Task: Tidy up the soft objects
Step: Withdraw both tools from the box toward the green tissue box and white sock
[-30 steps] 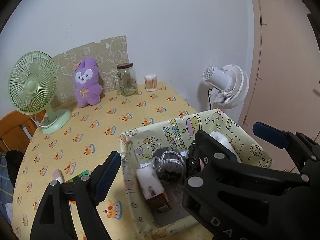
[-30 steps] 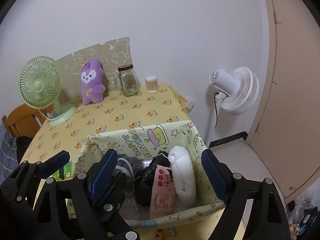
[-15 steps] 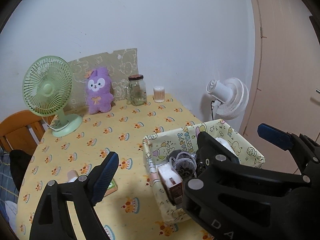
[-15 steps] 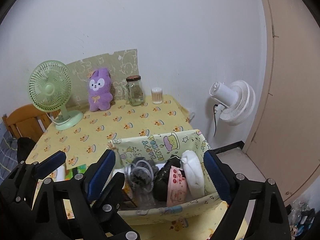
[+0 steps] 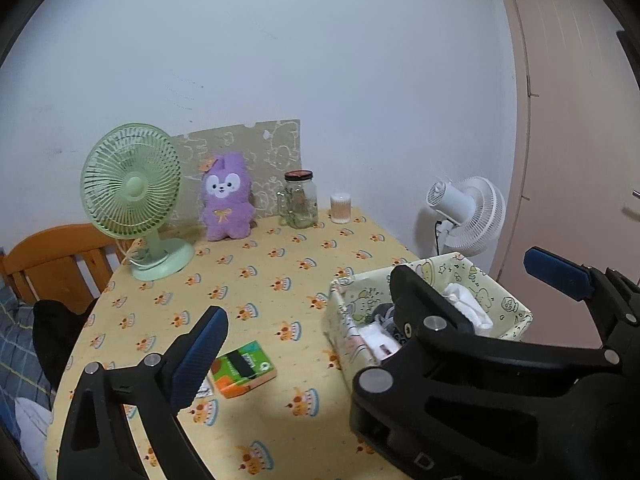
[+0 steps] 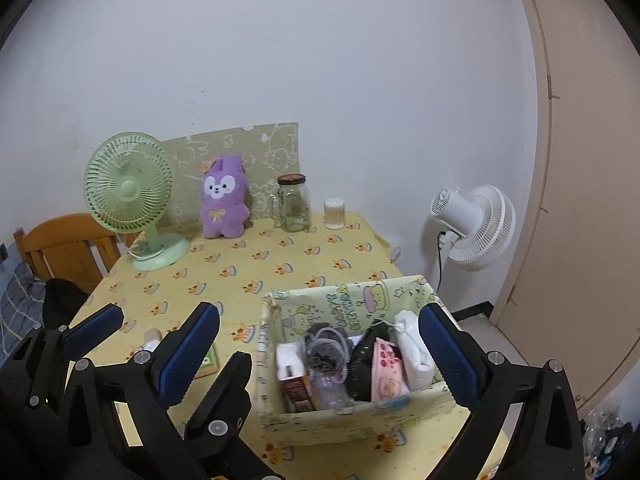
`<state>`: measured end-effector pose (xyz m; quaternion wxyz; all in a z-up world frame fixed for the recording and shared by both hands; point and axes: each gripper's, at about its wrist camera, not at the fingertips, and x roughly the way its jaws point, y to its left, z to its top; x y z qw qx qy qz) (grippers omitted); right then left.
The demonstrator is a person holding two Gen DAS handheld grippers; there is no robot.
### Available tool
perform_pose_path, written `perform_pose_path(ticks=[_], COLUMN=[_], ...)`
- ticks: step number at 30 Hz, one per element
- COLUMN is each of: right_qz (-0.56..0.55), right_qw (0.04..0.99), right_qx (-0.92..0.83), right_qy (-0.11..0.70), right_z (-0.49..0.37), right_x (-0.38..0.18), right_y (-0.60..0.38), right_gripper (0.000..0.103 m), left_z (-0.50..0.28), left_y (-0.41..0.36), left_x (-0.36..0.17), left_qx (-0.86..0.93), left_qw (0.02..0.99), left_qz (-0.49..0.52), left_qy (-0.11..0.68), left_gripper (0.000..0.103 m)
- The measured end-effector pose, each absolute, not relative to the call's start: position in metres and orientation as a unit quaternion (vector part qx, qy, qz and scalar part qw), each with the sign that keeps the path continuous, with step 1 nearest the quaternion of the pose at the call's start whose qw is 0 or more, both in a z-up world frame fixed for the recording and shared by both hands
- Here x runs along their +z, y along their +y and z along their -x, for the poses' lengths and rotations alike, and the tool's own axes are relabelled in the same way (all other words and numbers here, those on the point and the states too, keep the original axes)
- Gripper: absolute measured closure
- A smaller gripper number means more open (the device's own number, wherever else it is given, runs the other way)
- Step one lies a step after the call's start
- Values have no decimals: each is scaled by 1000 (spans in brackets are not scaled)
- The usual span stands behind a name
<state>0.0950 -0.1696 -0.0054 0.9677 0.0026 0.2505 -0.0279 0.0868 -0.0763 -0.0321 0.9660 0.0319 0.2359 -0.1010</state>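
One ribbed green plastic fan (image 6: 128, 196); one furry purple plush (image 6: 223, 197); one glass jar (image 6: 294, 208). Left gripper (image 5: 376, 300) and right gripper (image 6: 320, 344): jaws wide apart, empty. One rectangular fabric bin (image 6: 352, 416), table's right, holds soft items. One white fan (image 6: 480, 226).

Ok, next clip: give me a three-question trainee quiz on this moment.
1. True or false: both the left gripper and the right gripper are open and empty.
2. Which soft thing stands outside the fabric bin, by the wall? A) purple plush B) white rolled cloth C) pink pack
3. Fill in: the green and orange tissue pack lies on the ____, left of the bin.

Key: 1 true; 2 A; 3 table.
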Motion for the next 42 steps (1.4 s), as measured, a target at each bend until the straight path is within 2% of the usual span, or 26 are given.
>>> perform_pose_path(ticks=[18,42], right_qz=[2,18], right_qw=[973,958], right_qx=[17,82], right_qy=[230,274], right_z=[-85,-116], right_x=[-5,-52], right_y=[-126,-71], right_gripper=[0,1], left_z=[-70,-96], left_y=[-33,22], left_x=[-33,-78], left_qx=[-77,-19], left_qw=[972,964], left_qz=[-30,-10], left_qy=[219,265], left_gripper=[3,4])
